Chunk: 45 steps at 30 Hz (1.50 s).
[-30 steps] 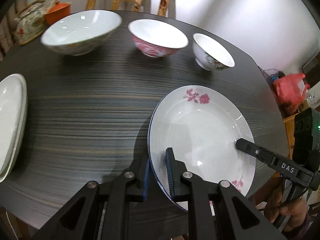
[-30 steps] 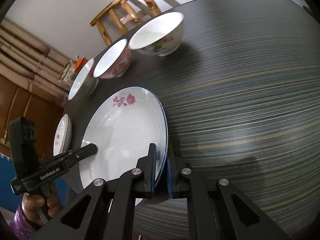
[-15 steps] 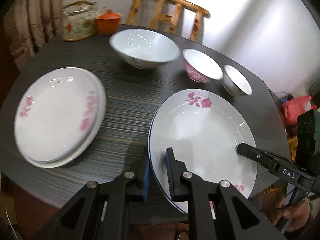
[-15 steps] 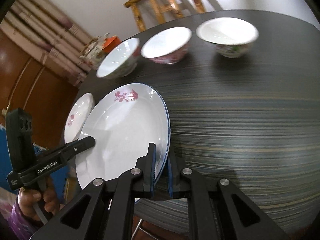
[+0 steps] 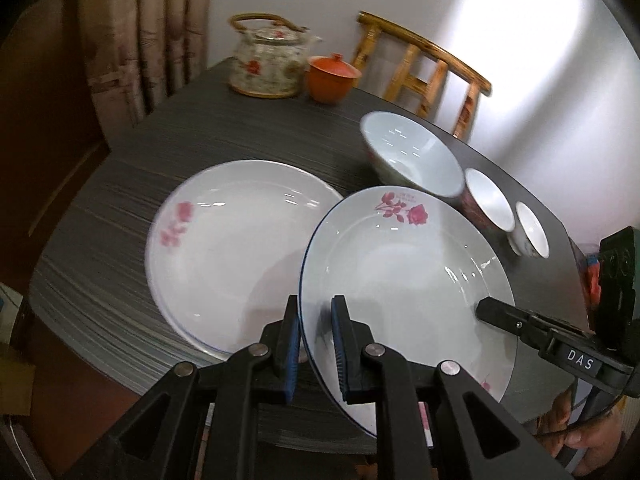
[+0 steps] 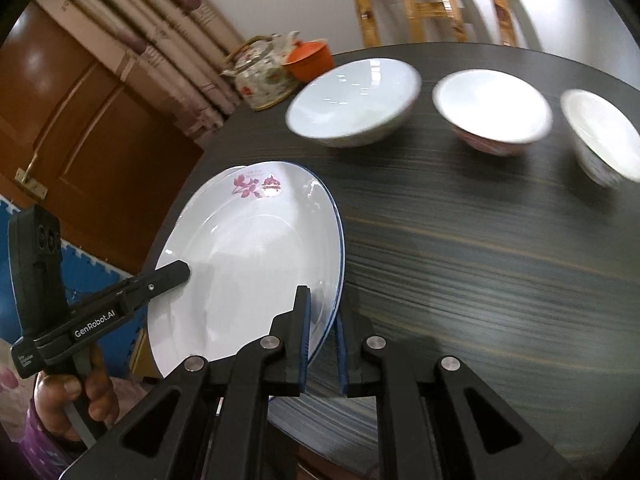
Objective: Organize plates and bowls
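Both grippers are carrying the blue-rimmed plate [image 5: 400,276] toward the plate stack [image 5: 232,256].

Nearest, the left gripper [image 5: 314,344] is pinching the plate's near rim between its blue pads, jaws nearly closed on it, while the right gripper [image 6: 322,344] is clamping the opposite rim the same way. The glossy white plate, shallow and round with a rose print, is hanging tilted above the dark streaked table [image 6: 480,260], partly overlapping the stack just beside it. The next move, I judge, is calling for levelling it, centring it over the stack and lowering gently. Farther off, three round glazed bowls [image 6: 352,104] are sitting in a row.
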Available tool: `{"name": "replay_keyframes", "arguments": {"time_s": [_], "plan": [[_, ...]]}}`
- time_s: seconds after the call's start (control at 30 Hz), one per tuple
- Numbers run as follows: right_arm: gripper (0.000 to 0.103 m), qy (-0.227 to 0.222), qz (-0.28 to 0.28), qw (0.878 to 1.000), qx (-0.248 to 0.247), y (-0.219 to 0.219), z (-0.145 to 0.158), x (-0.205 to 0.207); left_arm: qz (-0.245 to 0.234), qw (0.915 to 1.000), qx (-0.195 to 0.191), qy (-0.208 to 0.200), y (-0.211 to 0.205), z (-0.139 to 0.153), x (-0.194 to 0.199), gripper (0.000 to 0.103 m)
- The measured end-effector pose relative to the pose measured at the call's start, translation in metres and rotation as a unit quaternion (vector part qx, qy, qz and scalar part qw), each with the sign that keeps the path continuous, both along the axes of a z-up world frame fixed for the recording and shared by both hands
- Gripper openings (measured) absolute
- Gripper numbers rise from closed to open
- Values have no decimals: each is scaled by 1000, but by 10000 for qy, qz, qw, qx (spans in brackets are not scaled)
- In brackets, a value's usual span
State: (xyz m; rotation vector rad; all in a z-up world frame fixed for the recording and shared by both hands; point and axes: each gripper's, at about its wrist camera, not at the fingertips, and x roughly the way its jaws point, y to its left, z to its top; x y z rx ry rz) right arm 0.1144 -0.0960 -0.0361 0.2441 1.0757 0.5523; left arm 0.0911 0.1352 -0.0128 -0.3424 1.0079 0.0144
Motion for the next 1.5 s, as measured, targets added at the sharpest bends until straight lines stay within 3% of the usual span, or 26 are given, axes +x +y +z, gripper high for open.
{"name": "replay_keyframes", "arguments": {"time_s": [0.33, 0.63, 0.97, 1.17, 1.5], "plan": [[12, 83, 410, 9990, -143, 65, -3, 31, 477, 9989, -18, 17, 55, -13, 5, 15], [12, 146, 555, 9979, -311, 95, -11, 50, 646, 9978, 66, 108, 70, -29, 17, 17], [12, 228, 592, 9971, -410, 109, -20, 60, 656, 9965, 475, 229, 74, -41, 24, 17], [12, 167, 594, 9971, -451, 115, -18, 60, 671, 9953, 691, 111, 73, -35, 24, 17], [12, 162, 651, 9964, -512, 127, -21, 64, 751, 9938, 741, -349, 72, -13, 15, 19]]}}
